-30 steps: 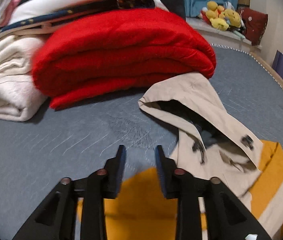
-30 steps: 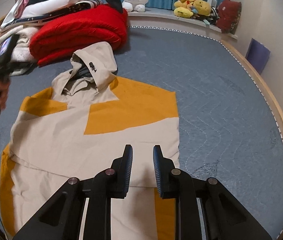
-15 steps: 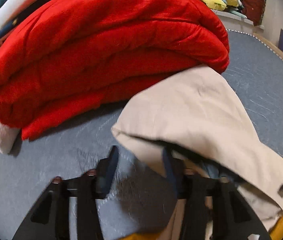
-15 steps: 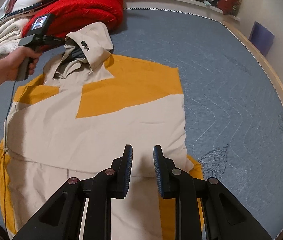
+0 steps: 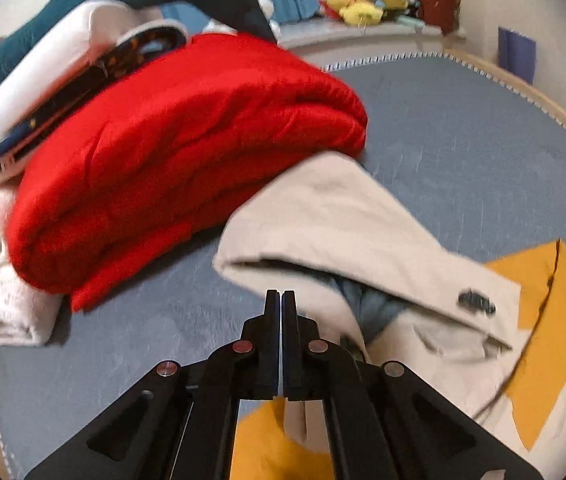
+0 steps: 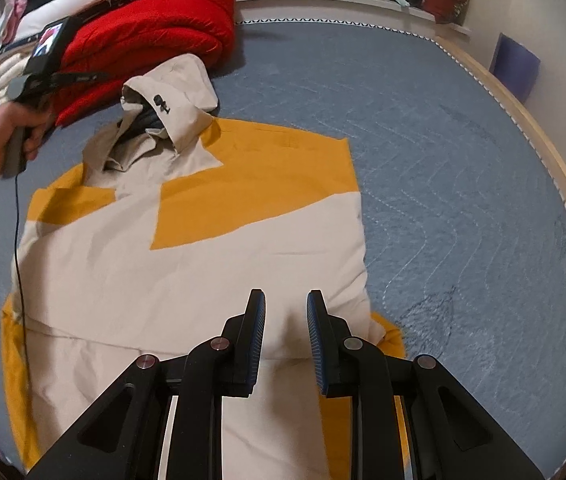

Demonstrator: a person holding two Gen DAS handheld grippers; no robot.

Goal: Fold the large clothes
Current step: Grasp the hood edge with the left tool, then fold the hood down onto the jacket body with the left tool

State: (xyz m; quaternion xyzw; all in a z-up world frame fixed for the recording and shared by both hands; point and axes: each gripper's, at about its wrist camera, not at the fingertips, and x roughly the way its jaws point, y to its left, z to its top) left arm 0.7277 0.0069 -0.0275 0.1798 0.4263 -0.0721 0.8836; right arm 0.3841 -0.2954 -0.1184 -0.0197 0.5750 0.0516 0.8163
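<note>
Hooded jacket [image 6: 187, 248], beige with mustard-yellow panels: spread flat on the grey-blue quilted mattress [image 6: 443, 168], sleeves folded in, hood [image 5: 343, 232] raised at the far left end and touching the folded red blanket [image 5: 187, 152]. Left gripper [image 5: 281, 300]: fingers pressed together with no gap, low beside the hood opening; whether any hood cloth is pinched, cannot tell. Right gripper [image 6: 285, 312]: fingers parted and empty, hovering over the jacket's near beige fold.
</note>
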